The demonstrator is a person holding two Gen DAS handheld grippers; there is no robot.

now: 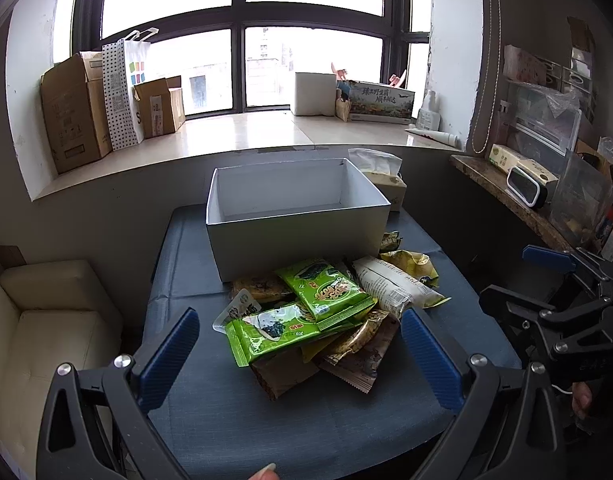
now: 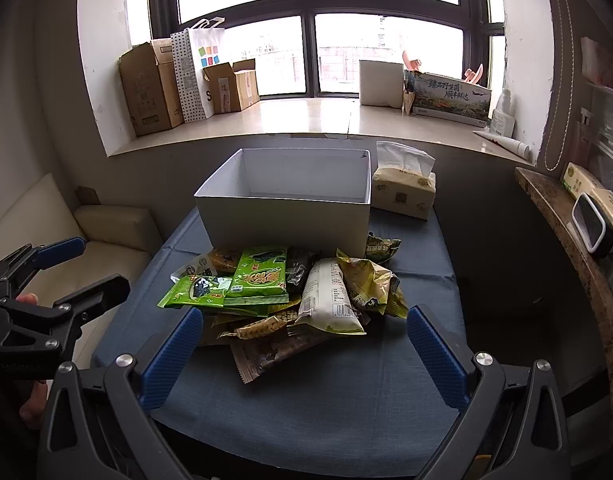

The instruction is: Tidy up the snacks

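A heap of snack packets lay on the blue-covered worktop, piled just in front of an open white box whose inside showed only bare walls. On top of the heap sat two bright green seaweed packets, one overlapping the other, with a white tube-shaped packet leaning beside them on the right and a crumpled yellow-green bag touching that; brown and tan wrappers stuck out from the bottom toward the cameras. A small green packet rested against the near right corner of the box. The left hand-held gripper hung above the near edge of the worktop with its blue-padded fingers spread wide on either side of the heap, gripping nothing. The right hand-held gripper was likewise wide apart and empty, its fingers framing the near side of the pile without touching it. Each tool showed at the edge of the other's view, well apart from the snacks. A pack of tissues stood just to the right of the box, at the back of the worktop. Behind, a windowsill carried cardboard cartons, a spotted paper bag and a printed carton, and a cream sofa sat to the left
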